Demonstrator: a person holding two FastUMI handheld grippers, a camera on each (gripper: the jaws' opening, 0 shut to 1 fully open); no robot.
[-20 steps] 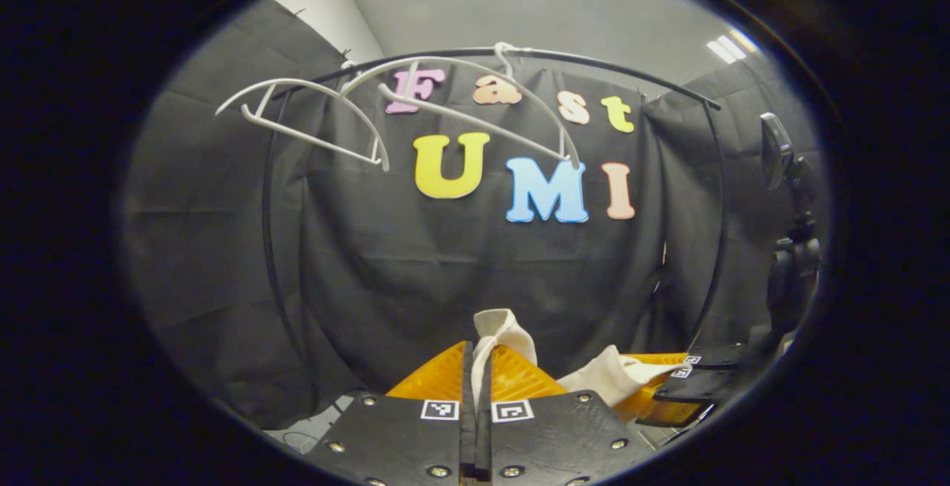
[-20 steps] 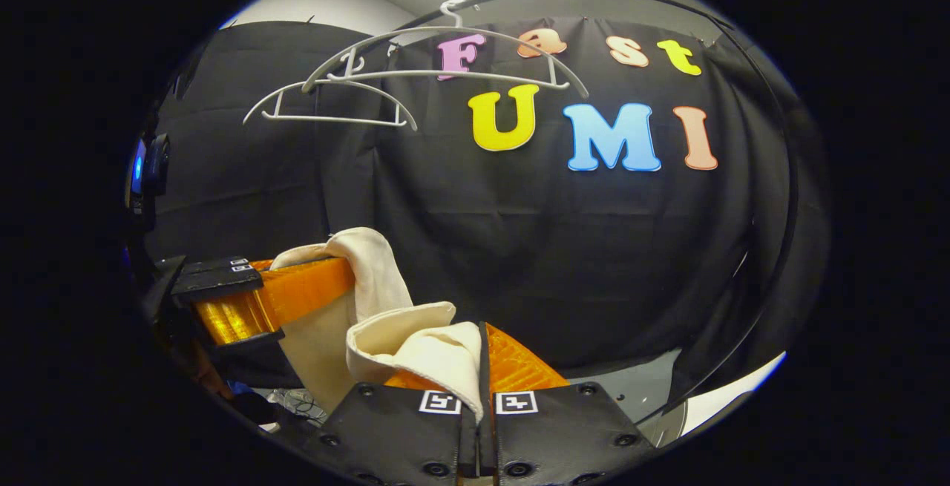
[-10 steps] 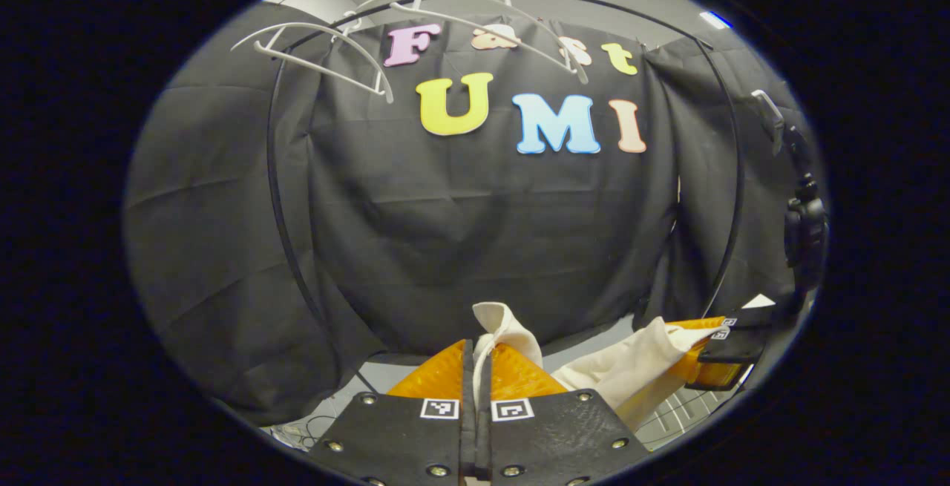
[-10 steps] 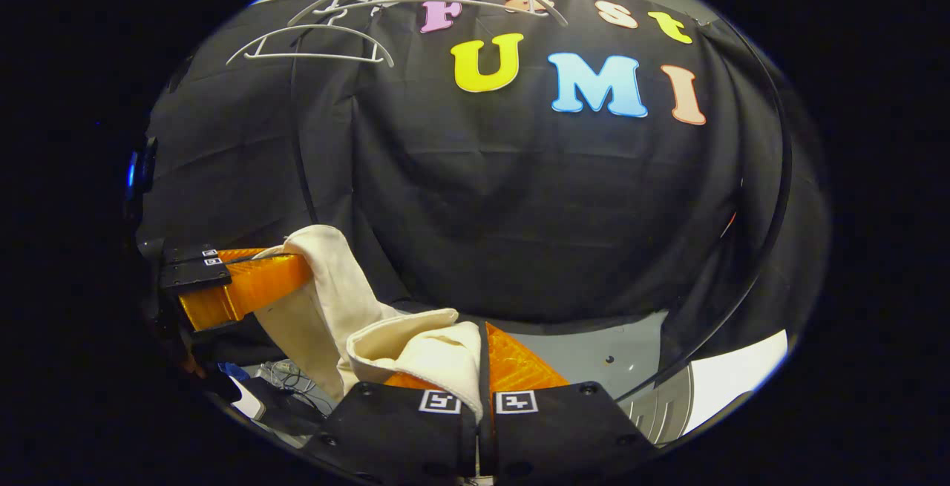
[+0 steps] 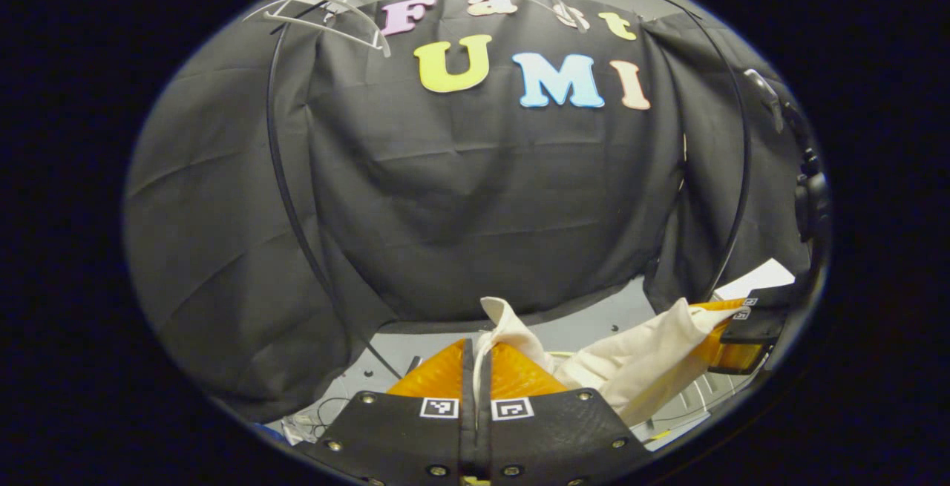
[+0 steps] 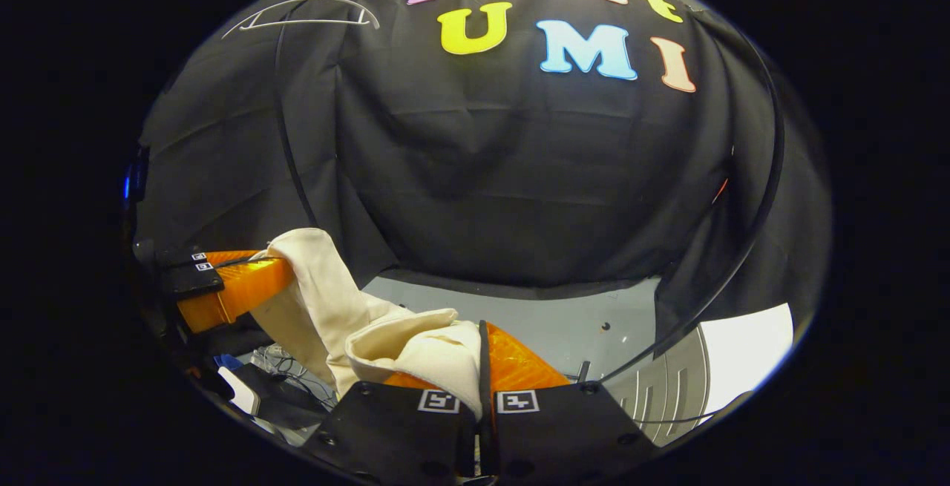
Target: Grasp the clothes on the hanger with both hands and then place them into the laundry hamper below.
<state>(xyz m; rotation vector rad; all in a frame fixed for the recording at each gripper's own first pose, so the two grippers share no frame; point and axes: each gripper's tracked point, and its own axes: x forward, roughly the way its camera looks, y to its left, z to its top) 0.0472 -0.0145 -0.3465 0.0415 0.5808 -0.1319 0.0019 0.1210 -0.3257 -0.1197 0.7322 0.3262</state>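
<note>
Both grippers are sinking lower than a second ago: the white hangers [image 5: 349,15] are sliding up toward the top edge of each view, and more grey floor [image 6: 549,323] is opening up beneath the black cloth wall.

The left gripper [image 5: 476,356] is clamping closed on a bunched corner of the cream garment [image 5: 638,363], a tuft of cloth poking up between its fingers. In the left gripper view the fabric is stretching from there across to the right gripper [image 5: 731,323] near the right edge, where the other end is being pinched. The right gripper view is showing the same from the other side: its fingers are squeezing a fold of the garment, the cloth is draping leftward, and it is passing over the left gripper near the left edge. So the garment is off the hangers, hanging in a slack span between the two grippers, above the floor.

Thin wire bars, probably the laundry hamper [image 6: 672,386], are showing at the lower right of the right gripper view.

The risk now is aim, I judge: the hamper sits off to one side, so releasing too soon would be dropping cloth on the floor or draping it over the rim. Uneven lowering could also be tugging the small pinched corner free.
</note>
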